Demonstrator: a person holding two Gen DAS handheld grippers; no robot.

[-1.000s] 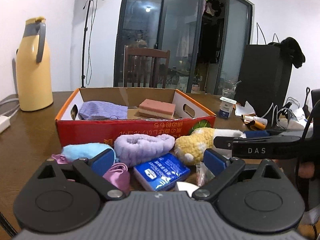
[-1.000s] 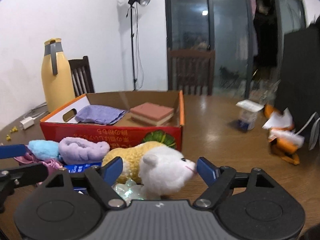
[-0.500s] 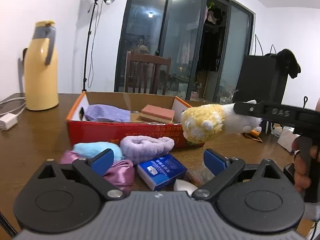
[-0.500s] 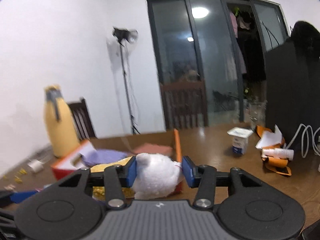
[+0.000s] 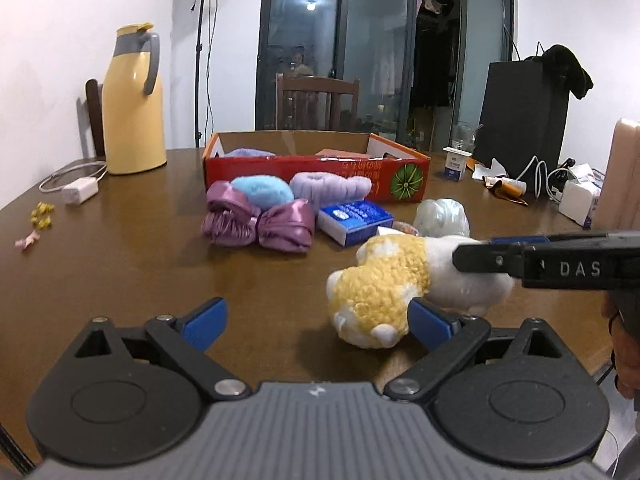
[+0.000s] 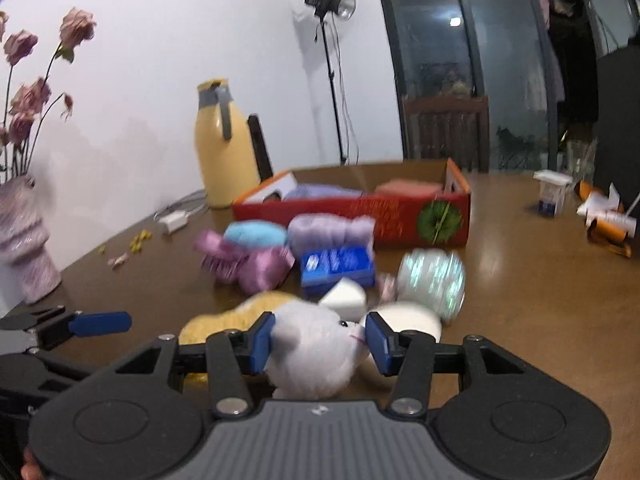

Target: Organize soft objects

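A plush sheep (image 5: 404, 280) is held by the right gripper (image 6: 318, 344), nearer than the red box (image 5: 316, 174) on the tabletop (image 5: 120, 264).

Its white head is pinched between the blue fingers (image 6: 262, 342); the yellow body hangs low, just above the wood. A firm hold and a lift clear over the box wall seem best before release inside. The left gripper (image 5: 316, 318) has its fingers spread and holds nothing, the sheep just beyond them. Farther toward the box lie other soft things.

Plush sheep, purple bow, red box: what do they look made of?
Plush sheep: curly yellow pile and smooth white fleece, likely synthetic. Purple bow: satin-like fabric, judging by its glossy pleats. Red box: cardboard, brown matte inside, glossy printed front.
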